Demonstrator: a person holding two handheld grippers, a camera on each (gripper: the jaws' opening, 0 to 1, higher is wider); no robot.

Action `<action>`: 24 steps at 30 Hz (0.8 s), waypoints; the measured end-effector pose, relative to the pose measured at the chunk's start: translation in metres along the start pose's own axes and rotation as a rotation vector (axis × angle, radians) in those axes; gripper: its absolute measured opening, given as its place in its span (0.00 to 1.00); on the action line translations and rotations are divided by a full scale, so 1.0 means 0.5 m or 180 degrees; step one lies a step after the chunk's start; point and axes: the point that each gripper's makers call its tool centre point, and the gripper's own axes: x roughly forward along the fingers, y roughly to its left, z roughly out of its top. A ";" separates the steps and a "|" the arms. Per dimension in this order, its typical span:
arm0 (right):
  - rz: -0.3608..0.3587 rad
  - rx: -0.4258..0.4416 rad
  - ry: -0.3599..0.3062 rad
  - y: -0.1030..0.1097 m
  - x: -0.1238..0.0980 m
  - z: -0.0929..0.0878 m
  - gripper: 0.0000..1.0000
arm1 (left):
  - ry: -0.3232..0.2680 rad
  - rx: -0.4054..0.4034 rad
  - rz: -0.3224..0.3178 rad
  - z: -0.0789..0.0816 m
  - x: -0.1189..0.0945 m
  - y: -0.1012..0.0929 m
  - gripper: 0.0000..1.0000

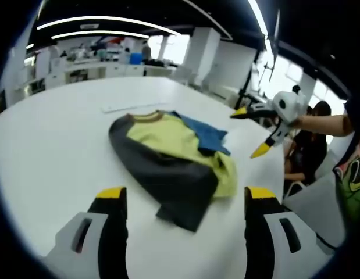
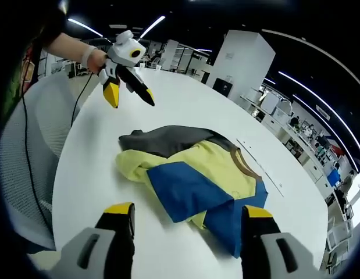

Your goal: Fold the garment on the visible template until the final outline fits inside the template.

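Yellow, blue and dark grey garment point(image 1: 174, 160): a soft cloth top, bunched and partly folded, lying near the middle of the surface; its brown-trimmed neckline faces up in the right gripper view point(image 2: 194, 177).
Surface: a round white tabletop point(image 1: 57, 133), bare around the cloth.
Pale strip point(image 1: 133, 107): a thin flat piece lying just beyond the collar.
Left gripper point(image 1: 185, 200): yellow-tipped fingers spread wide, holding nothing, just short of the grey sleeve.
Right gripper point(image 2: 185, 215): fingers spread apart, empty, low over the blue part.
Grey mesh chair point(image 2: 25, 157): beside the surface edge.
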 end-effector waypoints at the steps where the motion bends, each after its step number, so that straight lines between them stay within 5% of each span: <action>1: 0.0008 0.0001 0.0006 0.002 0.002 0.000 0.73 | -0.0009 -0.0019 0.0006 0.000 0.000 0.001 0.79; 10: 0.0065 0.0006 -0.0033 0.041 0.038 0.027 0.51 | -0.0031 -0.0089 0.0026 -0.011 -0.002 -0.001 0.75; 17: 0.0085 -0.0036 -0.0051 0.063 0.055 0.051 0.23 | -0.0053 -0.0142 0.0043 -0.017 -0.006 -0.001 0.74; 24: 0.0058 -0.0142 -0.0034 0.076 0.075 0.060 0.10 | -0.0063 -0.0170 0.0052 -0.018 -0.008 0.001 0.74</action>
